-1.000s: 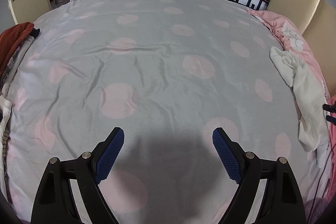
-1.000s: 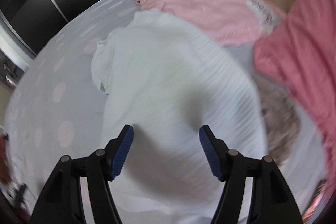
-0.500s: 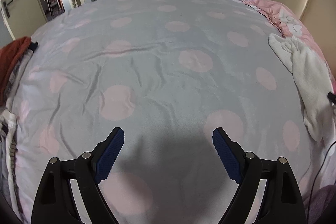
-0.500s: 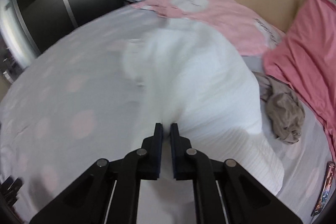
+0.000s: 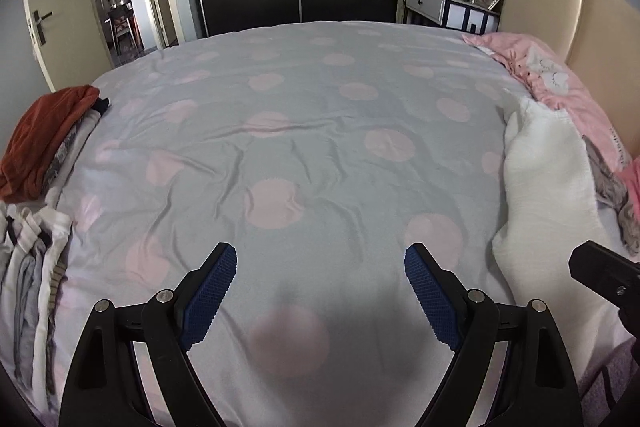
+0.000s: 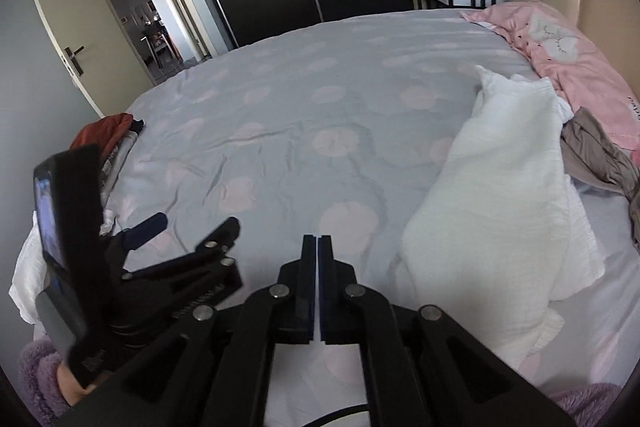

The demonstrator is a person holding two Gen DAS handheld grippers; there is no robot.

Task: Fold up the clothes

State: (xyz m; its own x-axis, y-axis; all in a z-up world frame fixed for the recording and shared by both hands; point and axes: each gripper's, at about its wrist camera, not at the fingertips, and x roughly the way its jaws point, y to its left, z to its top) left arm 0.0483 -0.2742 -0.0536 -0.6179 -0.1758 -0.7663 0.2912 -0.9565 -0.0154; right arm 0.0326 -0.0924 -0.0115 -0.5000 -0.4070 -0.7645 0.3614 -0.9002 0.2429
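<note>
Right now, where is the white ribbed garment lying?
The white ribbed garment lies at the right side of the polka-dot bed cover, beside the pink pillow and crumpled taupe cloth.

We've got black linkage grippers with silver pivot screws, left gripper (image 5: pixel 320 291) with blue textured pads (image 5: pixel 210 293), right gripper (image 6: pixel 319 291), fuzzy lilac sleeves (image 6: pixel 38 375).
</note>
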